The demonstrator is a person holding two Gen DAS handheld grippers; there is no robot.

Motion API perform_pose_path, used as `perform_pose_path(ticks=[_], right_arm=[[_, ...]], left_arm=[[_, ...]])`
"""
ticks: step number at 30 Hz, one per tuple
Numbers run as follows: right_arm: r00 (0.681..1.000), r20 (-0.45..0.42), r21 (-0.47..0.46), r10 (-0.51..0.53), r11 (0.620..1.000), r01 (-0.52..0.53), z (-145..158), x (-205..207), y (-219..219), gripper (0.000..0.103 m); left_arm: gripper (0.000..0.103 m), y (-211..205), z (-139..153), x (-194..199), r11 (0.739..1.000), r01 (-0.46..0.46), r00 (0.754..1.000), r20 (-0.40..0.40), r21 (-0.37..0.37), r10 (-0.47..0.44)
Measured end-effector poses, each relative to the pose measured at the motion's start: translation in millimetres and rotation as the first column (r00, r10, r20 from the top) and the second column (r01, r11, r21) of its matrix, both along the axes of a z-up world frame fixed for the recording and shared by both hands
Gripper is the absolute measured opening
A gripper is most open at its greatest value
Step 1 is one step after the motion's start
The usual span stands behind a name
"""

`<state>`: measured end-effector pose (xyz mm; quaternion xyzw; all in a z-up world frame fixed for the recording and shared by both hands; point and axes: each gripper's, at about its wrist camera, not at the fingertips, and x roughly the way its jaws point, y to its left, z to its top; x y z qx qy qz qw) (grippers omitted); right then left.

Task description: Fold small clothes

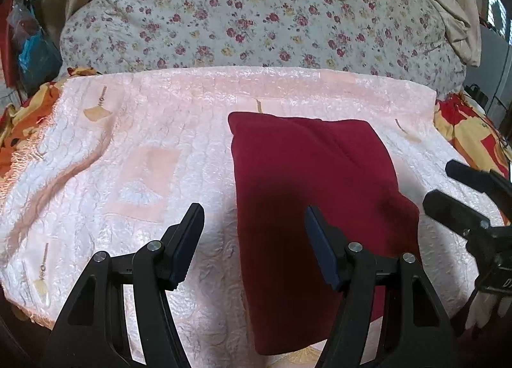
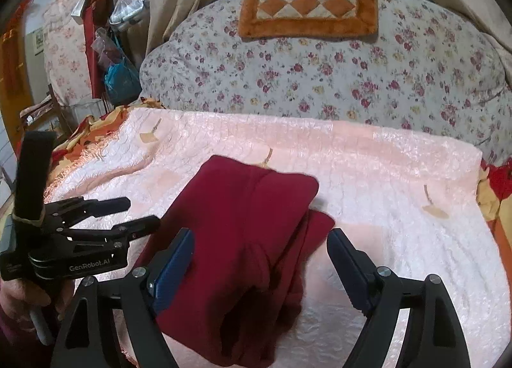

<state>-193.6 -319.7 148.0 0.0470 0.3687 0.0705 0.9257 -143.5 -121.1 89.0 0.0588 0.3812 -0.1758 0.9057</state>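
Both pairs of jaws are standing open with nothing between the pads: the left gripper [image 1: 254, 243] is hanging over the near left edge of the dark red garment [image 1: 307, 195], and the right gripper [image 2: 260, 267] is hanging over its near right part.

The garment is lying folded into a long strip on the pink quilted cover [image 1: 128, 150] of the bed. In the left wrist view its long axis is running from the lower centre of the frame up toward the centre, slightly widening at the far end. In the right wrist view the same strip is leaning from the lower centre up and left, with a second layer peeking out along its right edge.

The near short end is lying just under and beyond both pairs of jaws, so either hand is about equally close; the left one is sitting nearer the straight left edge, the right one nearer the stepped right edge.

A likely next fold is bringing the near end over to the far end, along the long axis. Room looks ample: bare pink cover is lying open to the left and right of the strip and beyond its far end, up to the floral quilt [image 1: 256, 31] heaped across the upper frame. The two grippers are close side by side, so crowding is the main risk.
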Motion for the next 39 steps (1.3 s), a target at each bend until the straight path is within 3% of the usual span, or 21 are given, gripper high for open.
perform_pose_path(ticks=[14, 39], right_arm=[[0.998, -0.058, 0.063, -0.033, 0.997, 0.037, -13, -3, 5, 0.083], [0.993, -0.104, 0.052, -0.048, 0.997, 0.054, -26, 4, 11, 0.083]], left_arm=[[0.065, 5, 0, -5, 0.999, -0.033, 0.999, 0.002, -0.012, 0.033], [0.065, 5, -11, -2, 0.998, -0.066, 0.997, -0.028, -0.002, 0.066]])
